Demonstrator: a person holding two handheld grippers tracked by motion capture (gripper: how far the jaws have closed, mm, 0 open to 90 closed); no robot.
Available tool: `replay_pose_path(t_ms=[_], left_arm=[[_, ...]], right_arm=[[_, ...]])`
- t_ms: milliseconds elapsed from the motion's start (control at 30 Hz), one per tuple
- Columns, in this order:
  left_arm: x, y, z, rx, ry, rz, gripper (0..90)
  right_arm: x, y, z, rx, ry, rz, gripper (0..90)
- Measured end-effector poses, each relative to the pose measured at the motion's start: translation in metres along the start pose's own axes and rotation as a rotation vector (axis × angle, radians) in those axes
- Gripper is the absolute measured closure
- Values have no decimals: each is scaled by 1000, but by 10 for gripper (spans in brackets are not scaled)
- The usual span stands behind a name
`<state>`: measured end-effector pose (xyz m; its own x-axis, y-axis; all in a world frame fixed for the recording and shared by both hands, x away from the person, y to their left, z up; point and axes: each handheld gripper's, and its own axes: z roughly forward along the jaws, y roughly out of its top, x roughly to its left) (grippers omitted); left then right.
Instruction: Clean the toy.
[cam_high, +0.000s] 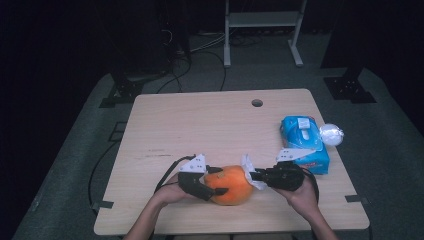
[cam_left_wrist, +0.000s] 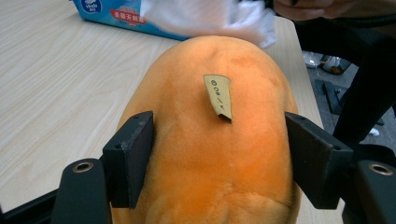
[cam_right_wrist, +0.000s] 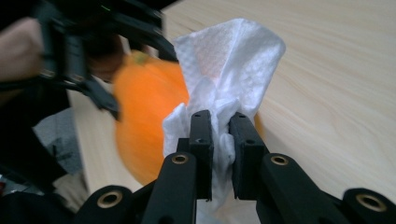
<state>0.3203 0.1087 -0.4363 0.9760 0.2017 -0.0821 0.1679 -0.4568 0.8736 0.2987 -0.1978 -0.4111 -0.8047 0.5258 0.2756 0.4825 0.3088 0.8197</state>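
An orange plush pumpkin (cam_high: 231, 185) lies near the table's front edge. My left gripper (cam_high: 214, 181) is shut on it; in the left gripper view its black pads (cam_left_wrist: 133, 154) press into both sides of the plush pumpkin (cam_left_wrist: 210, 154), which carries a small tan label (cam_left_wrist: 218, 95). My right gripper (cam_high: 256, 176) is shut on a crumpled white tissue (cam_high: 249, 170). In the right gripper view the tissue (cam_right_wrist: 231, 70) sticks up from between the shut jaws of my right gripper (cam_right_wrist: 220, 133), right against the pumpkin (cam_right_wrist: 149, 107).
A blue tissue pack (cam_high: 304, 144) lies to the right on the wooden table (cam_high: 200, 125), with a white ball (cam_high: 331, 134) beside it. A cable hole (cam_high: 257, 103) sits near the far edge. Beyond the table are cables and a frame on the floor.
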Motion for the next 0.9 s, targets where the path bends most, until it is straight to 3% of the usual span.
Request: replay_pose_path(t_ms=[67,133,200,267,333,400,467,567,667,800,900], left_arm=[[1,-1,-1,0,-1,0,288],[2,-1,-1,-5,3,-12,287],[3,-2,-1,-9,3,-20,287],[4,-2,-1,-8,7,-21,287],[2,-2,1,-13,9,-24,287],[1,-1,2,-8,10,-15,287],[2,-1,0,-6,7,-14,284],[2,-1,1,-10,13,-26,282],[-4,3,6,2,18,-5,272],[-16,10,15,29,18,54,254],[-16,10,13,29,15,52,250]], right_arm=[[3,-1,5,32,-22,-27,799],[-2,-5,9,50,-20,-3,799],[-7,-8,8,70,-49,7,799],[-8,-8,5,57,-50,19,799],[-3,-3,4,31,-41,2,798],[4,2,4,-1,-4,-11,796],[9,4,7,17,-16,-44,796],[3,-1,7,38,-21,-24,797],[1,0,4,35,-48,-19,798],[16,10,6,-4,-16,-66,797],[19,9,10,17,-22,-84,798]])
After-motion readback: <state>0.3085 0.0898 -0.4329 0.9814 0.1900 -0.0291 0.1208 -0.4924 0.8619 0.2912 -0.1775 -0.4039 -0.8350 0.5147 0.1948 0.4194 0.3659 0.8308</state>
